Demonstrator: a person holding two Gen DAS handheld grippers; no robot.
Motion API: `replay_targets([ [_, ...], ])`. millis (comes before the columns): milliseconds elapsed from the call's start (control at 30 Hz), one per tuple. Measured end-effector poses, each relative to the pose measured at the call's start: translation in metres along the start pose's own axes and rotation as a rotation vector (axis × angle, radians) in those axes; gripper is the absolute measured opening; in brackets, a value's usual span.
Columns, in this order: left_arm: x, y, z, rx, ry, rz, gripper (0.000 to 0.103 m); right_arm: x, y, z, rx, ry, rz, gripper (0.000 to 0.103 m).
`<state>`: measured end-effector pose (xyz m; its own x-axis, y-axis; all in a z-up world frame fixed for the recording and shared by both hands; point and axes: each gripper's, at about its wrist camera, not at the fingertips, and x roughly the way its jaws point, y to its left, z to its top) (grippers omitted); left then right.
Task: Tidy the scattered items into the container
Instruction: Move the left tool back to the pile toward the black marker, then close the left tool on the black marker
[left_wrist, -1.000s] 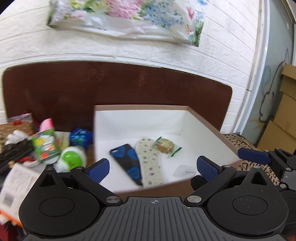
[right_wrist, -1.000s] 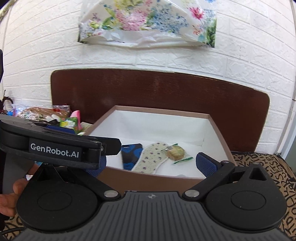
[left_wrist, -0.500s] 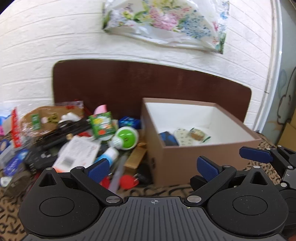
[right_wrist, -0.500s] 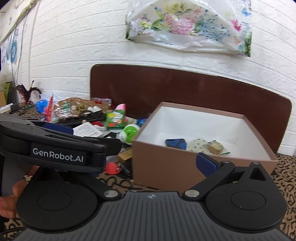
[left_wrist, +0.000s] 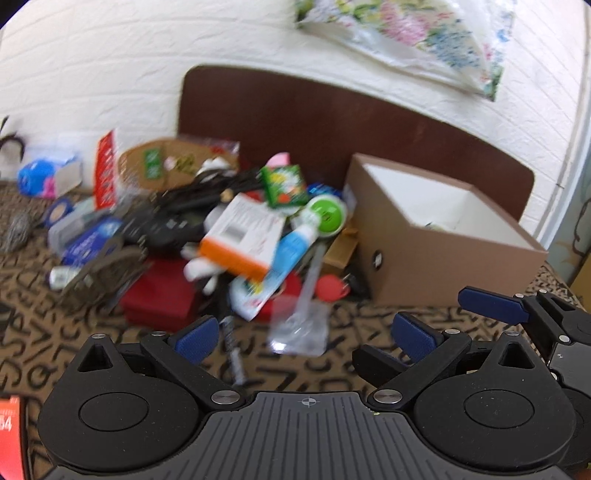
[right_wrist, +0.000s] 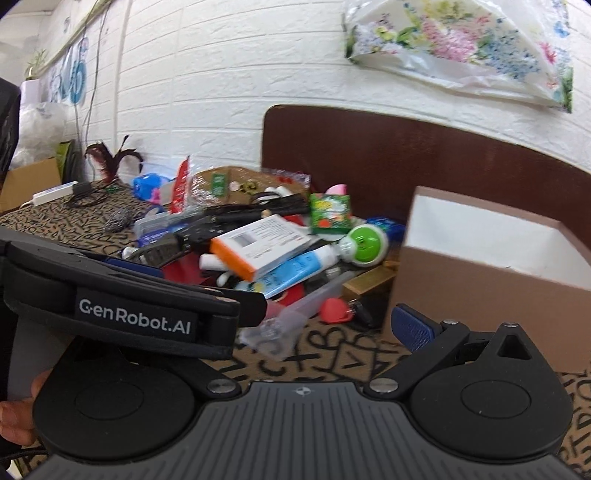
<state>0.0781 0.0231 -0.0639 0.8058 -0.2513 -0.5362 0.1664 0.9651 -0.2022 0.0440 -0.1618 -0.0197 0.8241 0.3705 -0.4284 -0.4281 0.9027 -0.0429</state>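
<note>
Both grippers are spread and empty: the left gripper (left_wrist: 303, 338) hangs over the clear packet (left_wrist: 300, 326) at the pile's (left_wrist: 236, 236) near edge, left of the box (left_wrist: 436, 258); the right gripper (right_wrist: 317, 328) waits beside it. The picture is blurred, so the packet is probably limp: pinch it low at one edge.

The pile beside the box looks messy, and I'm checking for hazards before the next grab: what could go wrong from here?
The white and orange carton lies tilted atop the pile, so pulling things beneath it could send it sliding. The clear plastic bag nearest the open left gripper looks thin and flat, so the fingers may slip off it.
</note>
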Motion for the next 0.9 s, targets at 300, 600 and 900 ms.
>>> replay_targets([
  [300,0.023,0.042,-0.016,-0.057,0.092,0.035,0.094,0.029,0.032,-0.021,-0.022,0.077,0.038,0.096],
  [600,0.052,0.054,-0.007,-0.033,0.139,0.003,0.072,0.054,0.047,-0.024,-0.036,0.139,0.079,0.068],
  [900,0.080,0.059,-0.003,-0.059,0.192,-0.012,0.055,0.076,0.055,-0.024,-0.031,0.184,0.112,0.049],
])
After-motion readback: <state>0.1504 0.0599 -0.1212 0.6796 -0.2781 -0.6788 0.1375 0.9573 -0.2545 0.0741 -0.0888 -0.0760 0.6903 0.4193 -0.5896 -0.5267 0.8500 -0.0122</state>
